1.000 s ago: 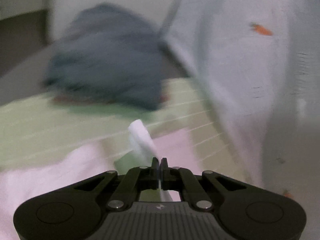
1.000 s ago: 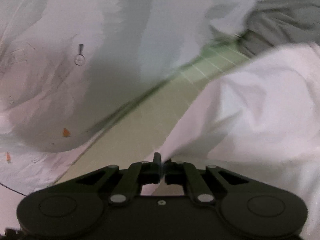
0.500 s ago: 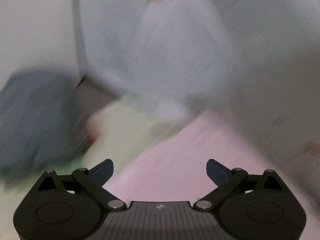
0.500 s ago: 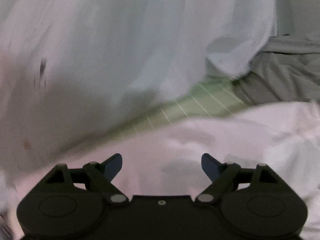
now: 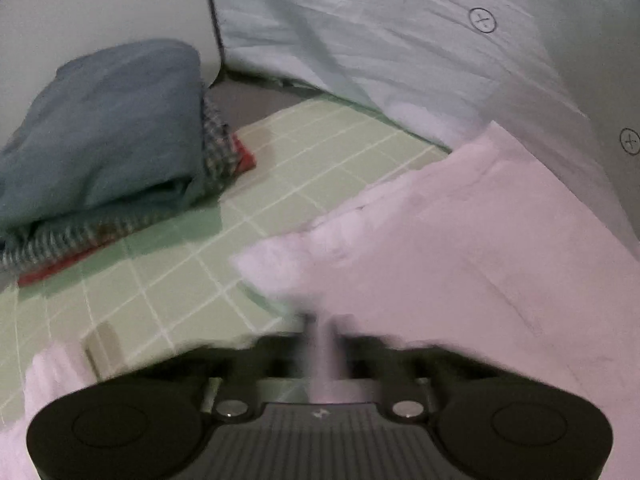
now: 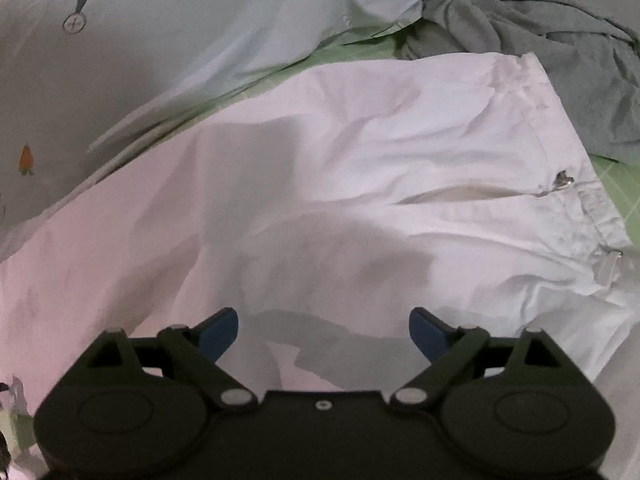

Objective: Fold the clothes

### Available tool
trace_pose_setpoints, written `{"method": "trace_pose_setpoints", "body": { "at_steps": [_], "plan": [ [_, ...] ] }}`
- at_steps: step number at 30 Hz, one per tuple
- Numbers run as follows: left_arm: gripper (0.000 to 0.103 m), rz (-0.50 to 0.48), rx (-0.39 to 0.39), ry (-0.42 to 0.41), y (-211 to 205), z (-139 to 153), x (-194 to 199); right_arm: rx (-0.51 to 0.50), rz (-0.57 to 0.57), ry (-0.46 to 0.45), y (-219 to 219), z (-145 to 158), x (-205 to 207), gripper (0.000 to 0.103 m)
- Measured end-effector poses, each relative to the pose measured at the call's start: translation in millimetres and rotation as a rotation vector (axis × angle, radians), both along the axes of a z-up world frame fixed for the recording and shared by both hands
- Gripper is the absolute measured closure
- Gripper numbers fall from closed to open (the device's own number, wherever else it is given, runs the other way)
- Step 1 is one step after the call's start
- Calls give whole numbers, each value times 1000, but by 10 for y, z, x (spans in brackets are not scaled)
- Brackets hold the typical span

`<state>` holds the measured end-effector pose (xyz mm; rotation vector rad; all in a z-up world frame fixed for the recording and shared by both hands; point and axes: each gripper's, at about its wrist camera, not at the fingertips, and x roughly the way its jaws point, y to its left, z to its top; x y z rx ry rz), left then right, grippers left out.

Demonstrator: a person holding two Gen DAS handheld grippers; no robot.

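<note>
White trousers (image 6: 360, 152) lie spread on the green checked sheet (image 5: 168, 272), waistband and zipper (image 6: 560, 180) at the right. In the left wrist view the same white cloth (image 5: 440, 248) fills the right and its edge runs into my left gripper (image 5: 320, 332). That gripper is blurred; its jaws stand close together with white cloth between them. My right gripper (image 6: 324, 328) is open and empty, just above the trousers' middle.
A folded stack, blue garment (image 5: 108, 120) over plaid and red pieces, sits at the left. A pale patterned quilt (image 5: 400, 40) rises behind. A crumpled grey garment (image 6: 540, 40) lies beyond the waistband.
Both grippers let go of the white cloth half a second ago. The left has since shut again on its edge. The right stays open and has moved over the trousers.
</note>
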<state>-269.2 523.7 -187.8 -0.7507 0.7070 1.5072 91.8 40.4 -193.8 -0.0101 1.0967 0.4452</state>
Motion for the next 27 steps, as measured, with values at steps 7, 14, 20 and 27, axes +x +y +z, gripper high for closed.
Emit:
{"method": "trace_pose_setpoints", "body": {
  "at_steps": [7,14,20,27],
  "plan": [
    [99,128,12,-55,240,52,-440,-49,30,-82,-219,195,-40,8],
    [40,13,45,-94,-115,469,-569,-133,-70,-129,-790,153,-96,4],
    [13,-203,106,-174,-1002,880,-591,-169,-280,-153,-1564,-2,-57,4],
    [13,-231,-17,-223,-2139,853,-747,-94,-367,-92,-2202,-297,-12,16]
  ]
}}
